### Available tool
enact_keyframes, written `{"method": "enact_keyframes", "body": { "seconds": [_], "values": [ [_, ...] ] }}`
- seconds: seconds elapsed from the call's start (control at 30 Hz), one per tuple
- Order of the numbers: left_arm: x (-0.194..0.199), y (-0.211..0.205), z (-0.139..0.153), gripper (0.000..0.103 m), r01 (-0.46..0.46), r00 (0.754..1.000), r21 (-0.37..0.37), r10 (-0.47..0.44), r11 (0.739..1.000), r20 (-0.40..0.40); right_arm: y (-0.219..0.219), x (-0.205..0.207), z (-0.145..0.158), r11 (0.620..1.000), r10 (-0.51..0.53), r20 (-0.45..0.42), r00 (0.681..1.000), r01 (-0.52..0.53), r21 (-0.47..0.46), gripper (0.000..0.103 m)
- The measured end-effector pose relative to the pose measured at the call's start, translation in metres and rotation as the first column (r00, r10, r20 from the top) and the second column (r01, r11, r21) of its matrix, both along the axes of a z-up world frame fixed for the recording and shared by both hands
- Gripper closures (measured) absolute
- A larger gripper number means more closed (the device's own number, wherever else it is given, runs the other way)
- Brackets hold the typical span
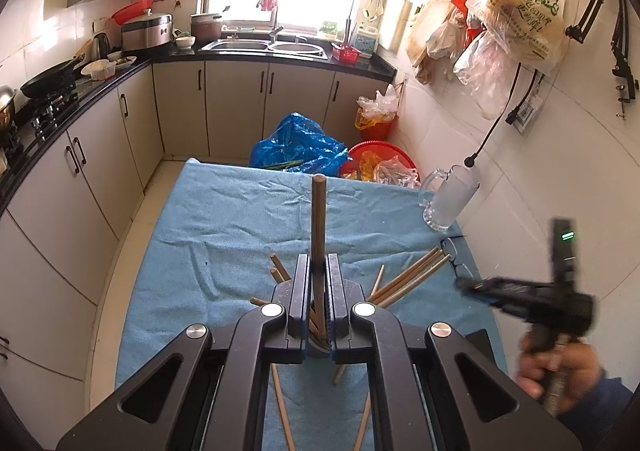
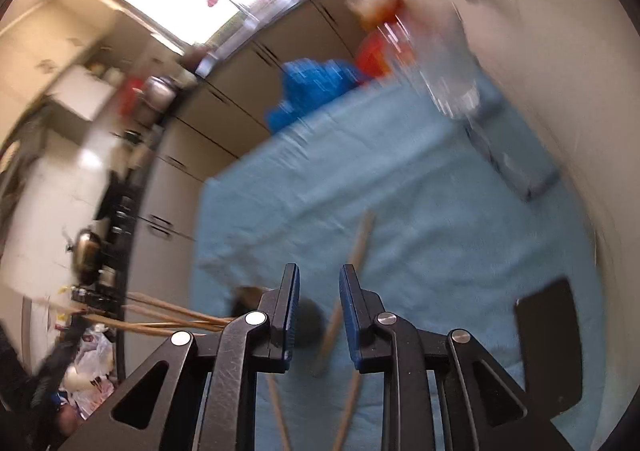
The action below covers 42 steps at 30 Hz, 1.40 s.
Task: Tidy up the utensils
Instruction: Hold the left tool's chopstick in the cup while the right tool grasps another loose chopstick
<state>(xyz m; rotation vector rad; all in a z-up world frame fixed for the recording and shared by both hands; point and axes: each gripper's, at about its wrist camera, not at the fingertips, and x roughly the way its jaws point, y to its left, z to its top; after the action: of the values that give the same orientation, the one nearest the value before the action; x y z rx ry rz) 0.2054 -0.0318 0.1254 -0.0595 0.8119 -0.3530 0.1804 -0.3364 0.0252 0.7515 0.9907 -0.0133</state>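
- One wooden chopstick (image 1: 319, 227) stands upright at frame centre, clamped in the closed left gripper (image 1: 319, 283).
- Loose chopsticks (image 1: 412, 275) lie scattered on the blue cloth (image 1: 224, 211) around it.
- The glass mug (image 1: 448, 197), right of centre, looks empty: sorting is barely begun.
- The right gripper (image 2: 319, 307) is parted above another chopstick (image 2: 360, 243), gripping nothing.
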Motion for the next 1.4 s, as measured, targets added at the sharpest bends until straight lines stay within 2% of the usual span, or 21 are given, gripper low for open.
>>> {"method": "enact_keyframes", "body": {
  "seconds": [0.03, 0.13, 0.23, 0.3, 0.5, 0.67, 0.8, 0.87, 0.93, 1.03, 1.13, 1.23, 1.33, 1.4],
  "values": [
    [0.002, -0.001, -0.001, 0.097, 0.001, 1.000, 0.005, -0.001, 1.000, -0.005, -0.005, 0.007, -0.021, 1.000, -0.010, -0.049, 0.999, 0.011, 0.013, 0.079],
    [0.009, -0.004, -0.006, 0.097, 0.000, 1.000, 0.011, 0.000, 1.000, -0.022, -0.009, 0.021, -0.057, 0.999, -0.020, -0.129, 0.991, 0.024, 0.033, 0.079],
    [0.014, -0.008, -0.011, 0.097, 0.004, 0.999, 0.021, -0.003, 1.000, -0.035, -0.007, 0.035, -0.082, 0.998, -0.007, -0.168, 0.986, 0.018, 0.062, 0.075],
    [0.017, -0.010, -0.014, 0.097, 0.010, 0.999, 0.024, -0.009, 1.000, -0.043, -0.005, 0.047, -0.094, 0.999, -0.010, -0.187, 0.982, 0.019, 0.049, 0.072],
    [0.018, -0.011, -0.023, 0.097, 0.019, 0.998, 0.033, -0.017, 0.999, -0.054, 0.001, 0.095, -0.122, 1.000, 0.021, -0.254, 0.967, -0.017, 0.018, 0.070],
    [0.021, -0.008, -0.025, 0.097, 0.018, 0.998, 0.021, -0.017, 1.000, -0.059, 0.012, 0.134, -0.127, 0.996, 0.072, -0.283, 0.956, -0.082, -0.024, 0.070],
    [0.021, -0.005, -0.025, 0.097, 0.019, 0.998, 0.015, -0.018, 1.000, -0.059, 0.026, 0.150, -0.137, 0.990, 0.113, -0.328, 0.938, -0.134, -0.042, 0.070],
    [0.021, -0.003, -0.026, 0.097, 0.018, 0.998, 0.012, -0.018, 1.000, -0.060, 0.032, 0.153, -0.145, 0.986, 0.134, -0.355, 0.925, -0.158, -0.042, 0.075],
    [0.023, -0.002, -0.028, 0.097, 0.014, 0.998, 0.009, -0.013, 1.000, -0.063, 0.036, 0.154, -0.147, 0.982, 0.132, -0.360, 0.924, -0.171, -0.078, 0.091],
    [0.026, -0.002, -0.029, 0.097, 0.011, 0.998, 0.003, -0.011, 1.000, -0.067, 0.034, 0.153, -0.150, 0.980, 0.135, -0.362, 0.923, -0.178, -0.089, 0.095],
    [0.027, -0.001, -0.030, 0.097, 0.010, 0.998, -0.001, -0.010, 1.000, -0.069, 0.030, 0.146, -0.150, 0.978, 0.134, -0.357, 0.925, -0.181, -0.103, 0.097],
    [0.027, 0.000, -0.032, 0.097, 0.011, 0.998, 0.001, -0.011, 1.000, -0.069, 0.016, 0.130, -0.146, 0.991, 0.094, -0.307, 0.947, -0.119, -0.063, 0.097],
    [0.027, 0.000, -0.034, 0.097, 0.010, 0.997, 0.002, -0.009, 1.000, -0.074, 0.000, 0.105, -0.130, 0.998, 0.062, -0.227, 0.972, -0.065, -0.006, 0.097],
    [0.027, -0.002, -0.036, 0.097, 0.010, 0.997, 0.003, -0.010, 1.000, -0.080, -0.007, 0.085, -0.109, 0.999, 0.045, -0.157, 0.987, -0.047, -0.005, 0.097]
  ]
}}
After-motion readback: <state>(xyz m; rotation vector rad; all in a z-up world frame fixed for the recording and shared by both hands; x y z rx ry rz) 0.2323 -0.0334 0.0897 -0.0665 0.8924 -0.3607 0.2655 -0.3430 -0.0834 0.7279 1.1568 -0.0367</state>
